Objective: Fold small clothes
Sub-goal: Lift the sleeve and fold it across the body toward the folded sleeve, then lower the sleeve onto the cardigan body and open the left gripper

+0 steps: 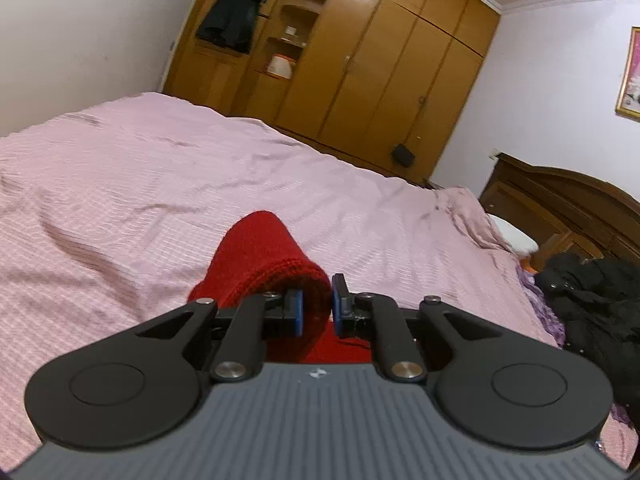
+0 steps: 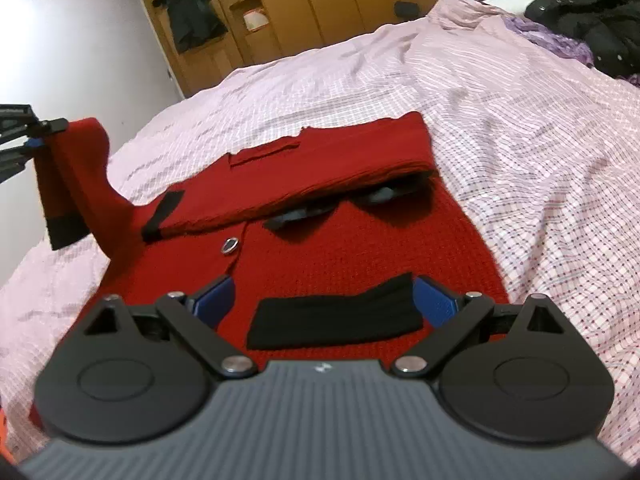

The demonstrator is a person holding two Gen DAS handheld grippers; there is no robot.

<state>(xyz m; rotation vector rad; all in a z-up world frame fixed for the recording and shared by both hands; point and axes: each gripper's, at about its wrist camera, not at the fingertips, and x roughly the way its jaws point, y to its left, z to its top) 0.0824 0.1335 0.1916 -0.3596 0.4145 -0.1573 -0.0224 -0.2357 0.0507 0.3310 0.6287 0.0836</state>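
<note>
A pink-covered bed (image 2: 520, 100) carries a red cardigan (image 2: 360, 248), spread directly ahead of the right gripper (image 2: 322, 304). One sleeve (image 2: 76, 172) hangs lifted, clamped in the left gripper (image 1: 316, 308). Carrying it across the body flat and level should keep the fold neat. The right gripper hovers wide apart, holding nothing, over a black pocket (image 2: 336, 316).

open bedspread (image 2: 520, 128) beyond, black coat (image 2: 592, 12) far right
</note>
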